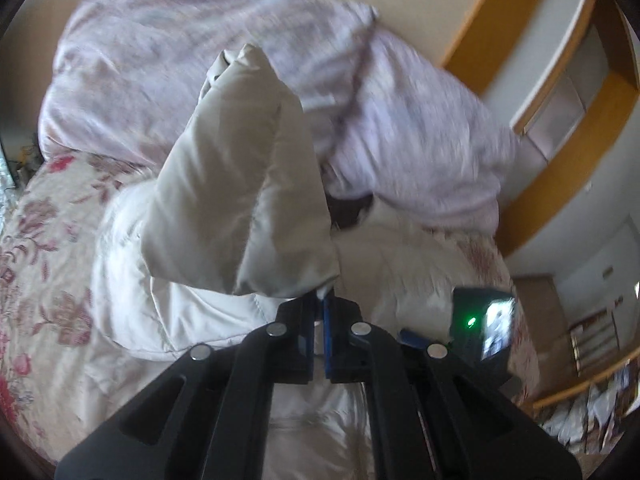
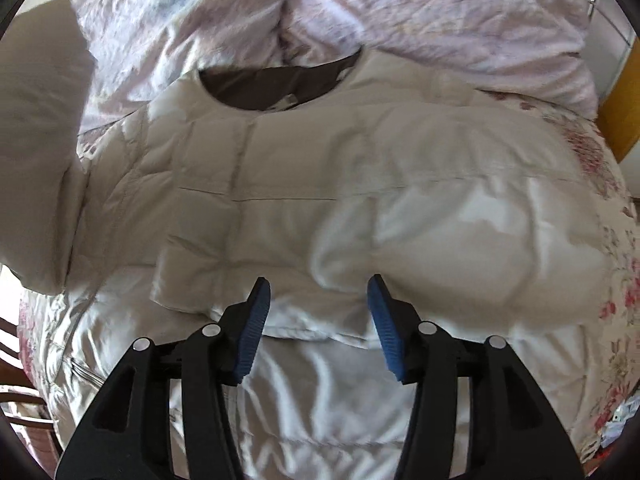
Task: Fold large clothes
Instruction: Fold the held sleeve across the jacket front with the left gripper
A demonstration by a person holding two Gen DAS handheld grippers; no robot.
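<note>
The left gripper (image 1: 321, 300) points steeply down at the bed, its black linkage arms drawn together and its blue pads pinched tight on the edge of the sleeve (image 1: 240, 184) of a cream quilted jacket (image 2: 360, 208). The sleeve stands lifted above the rest of the garment, folded along its length and rising away from the fingers toward the pillows. In the left wrist view a dark device with a green light (image 1: 480, 328) shows just to the right of the pinched fingers. The right gripper (image 2: 319, 292) also tilts steeply down, hovering over the lower front of the jacket with its blue pads (image 2: 256, 328) spread apart and nothing between them; the fabric lies below the tips, not pinched. The jacket is spread flat on a floral bedspread (image 2: 616, 272), front up, with the dark brown lining of its neckline (image 2: 276, 84) at the far end. In the right wrist view the raised sleeve appears as a pale mass at the left edge. Beyond the neckline lie rumpled pale lilac bedclothes (image 1: 400, 112), and behind them a cream wall with a wooden headboard frame (image 1: 500, 12).
</note>
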